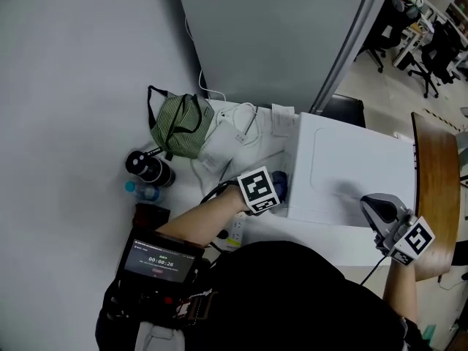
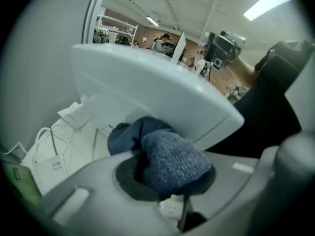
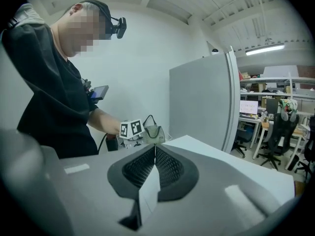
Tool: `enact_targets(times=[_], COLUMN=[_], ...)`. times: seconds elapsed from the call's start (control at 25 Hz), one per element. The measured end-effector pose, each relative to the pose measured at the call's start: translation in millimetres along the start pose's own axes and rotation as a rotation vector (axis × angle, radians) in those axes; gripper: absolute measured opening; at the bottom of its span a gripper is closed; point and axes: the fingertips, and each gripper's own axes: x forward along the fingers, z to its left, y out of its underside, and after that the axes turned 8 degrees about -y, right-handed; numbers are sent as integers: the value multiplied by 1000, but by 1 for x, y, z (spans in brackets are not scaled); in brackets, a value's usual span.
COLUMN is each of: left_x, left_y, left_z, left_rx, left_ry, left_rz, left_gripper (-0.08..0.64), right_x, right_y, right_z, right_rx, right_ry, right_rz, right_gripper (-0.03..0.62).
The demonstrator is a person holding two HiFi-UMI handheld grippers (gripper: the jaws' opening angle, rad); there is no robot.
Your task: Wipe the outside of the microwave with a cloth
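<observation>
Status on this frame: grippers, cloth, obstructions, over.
Left gripper shut on cloth, at microwave side. Right gripper shut, empty, above its top. Cables nearby.

Looks along the right gripper [image 3: 155,154], jaws pressed together with nothing between them. Just past the tips, shows the flat white top of the microwave [image 3: 216,156]. At the left, shows a person in a black top [image 3: 54,97] with a head camera [image 3: 117,26], holding the left gripper's marker cube [image 3: 131,128] just beside a greenish bag [image 3: 153,132]. Behind, shows a grey partition [image 3: 199,97]; at far right, office chairs [image 3: 278,132].
</observation>
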Motion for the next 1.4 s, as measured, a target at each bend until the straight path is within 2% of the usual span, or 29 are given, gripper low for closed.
enact_targets(times=[0.12, 0.28, 0.48, 0.6, 0.72, 0.84, 0.92, 1.0, 1.04, 1.16, 1.4], left_x=[33, 76, 103, 74, 13, -47, -63, -54, -46, -14, 66], left_y=[20, 46, 55, 51, 28, -1, -14, -12, -7, 11, 61], left_z=[20, 41, 61, 47, 11, -31, -50, -52, -50, -38, -5], left_rx=[-27, -58, -7, -4, 29, 117, 207, 289, 299, 269, 263], left_ry=[11, 15, -66, -70, -38, -34, -54, -91, -98, -85, -71], left_rz=[27, 47, 89, 66, -4, -33, -13, 43, 71, 116, 173], left_gripper=[71, 71, 71, 71, 71, 71, 72, 72, 72, 72, 72], right_x=[-7, -19, -8, 1, 1, 3, 5, 2, 0, -5, -13], right_y=[9, 26, 21, 10, -2, -13, -12, -3, 1, 6, 22], right_z=[-1, -6, -4, 4, 5, 6, 7, 5, 4, 0, 0], right_rx=[12, -6, -38, -66, -46, -44, -42, -42, -41, -30, -2], right_ry=[22, 46, 23, -4, -6, -15, -19, -12, -7, 6, 34], right_rz=[63, 194, 221, 171, 94, -5, -40, -23, -10, -1, 113], right_gripper=[6, 8, 6, 8, 8, 8, 7, 8, 6, 7, 8])
